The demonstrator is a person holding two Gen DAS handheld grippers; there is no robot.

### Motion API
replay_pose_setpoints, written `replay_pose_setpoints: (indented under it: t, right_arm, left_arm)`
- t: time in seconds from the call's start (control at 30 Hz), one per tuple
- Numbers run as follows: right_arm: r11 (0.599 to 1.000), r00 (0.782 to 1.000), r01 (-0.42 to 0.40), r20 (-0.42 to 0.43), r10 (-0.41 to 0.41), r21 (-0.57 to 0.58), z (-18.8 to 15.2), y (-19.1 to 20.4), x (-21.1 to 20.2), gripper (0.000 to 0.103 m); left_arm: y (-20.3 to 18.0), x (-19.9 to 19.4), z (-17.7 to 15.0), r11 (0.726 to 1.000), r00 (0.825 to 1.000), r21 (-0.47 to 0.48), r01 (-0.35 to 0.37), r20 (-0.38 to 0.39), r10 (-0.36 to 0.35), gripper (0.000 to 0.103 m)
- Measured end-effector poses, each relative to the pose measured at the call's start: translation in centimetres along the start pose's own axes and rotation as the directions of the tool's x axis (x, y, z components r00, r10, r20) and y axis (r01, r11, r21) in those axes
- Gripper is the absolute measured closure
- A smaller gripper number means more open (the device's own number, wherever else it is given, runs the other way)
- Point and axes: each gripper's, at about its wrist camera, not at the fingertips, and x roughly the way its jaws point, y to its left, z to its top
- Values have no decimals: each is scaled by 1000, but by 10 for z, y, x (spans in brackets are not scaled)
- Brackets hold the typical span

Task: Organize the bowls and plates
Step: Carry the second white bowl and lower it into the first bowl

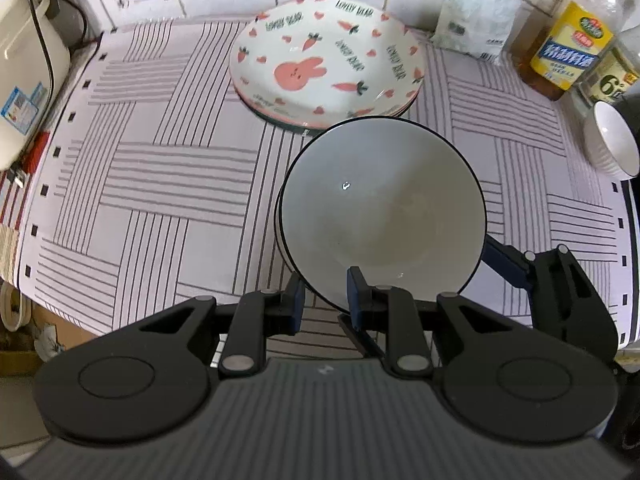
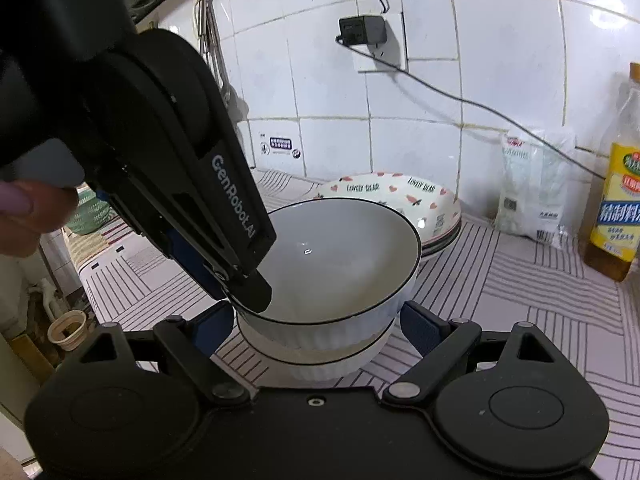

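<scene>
A white ribbed bowl with a black rim (image 1: 380, 208) (image 2: 344, 256) sits nested in a second white bowl (image 2: 320, 360) on the striped mat. My left gripper (image 1: 324, 300) (image 2: 244, 288) is shut on the top bowl's near rim, one finger inside, one outside. My right gripper (image 2: 316, 332) is open, its blue pads to either side of the stacked bowls, low at the lower bowl's level. Behind stands a stack of rabbit-and-carrot plates (image 1: 326, 60) (image 2: 404, 196). Another white bowl (image 1: 612, 144) lies at the right edge in the left wrist view.
A striped mat (image 1: 160, 168) covers the counter. An oil bottle (image 2: 616, 200) (image 1: 568, 40) and a white bag (image 2: 532, 188) stand against the tiled wall at right. A white appliance (image 1: 24, 64) sits at left. A cable (image 2: 460, 100) hangs from the wall socket.
</scene>
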Motion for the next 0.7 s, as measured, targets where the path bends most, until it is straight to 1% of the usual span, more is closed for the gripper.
replay_pose_setpoints:
  t: [0.13,0.23,0.43,0.53,0.67,0.7]
  right_arm:
    - [1000,1000,-13,-21,13,8,-3,2,5,10]
    - [1000,999,-21,-29,21,3,-2,3,8,10]
    - [1000,999,-14,-43,13,-20,1,3,12,10]
    - [999,999,-3,-47,1,-41,1,3,14,10]
    - [999,999,1,-52,-4,-51,-1,4,14,9]
    - [999,998,2,-55,-5,-52,-1,5,14,10]
  left_arm:
    - [2,10,1,1000,1000,1,-20,-18,20,82]
    - [6,15,3,1000,999,-7,-18,-30,18,82]
    - [8,24,6,1000,999,-9,-18,-40,18,82]
    - [4,26,6,999,999,9,-37,-38,37,82]
    - [0,26,5,998,998,19,-55,-39,56,79]
    - [-1,24,4,998,997,22,-63,-33,64,76]
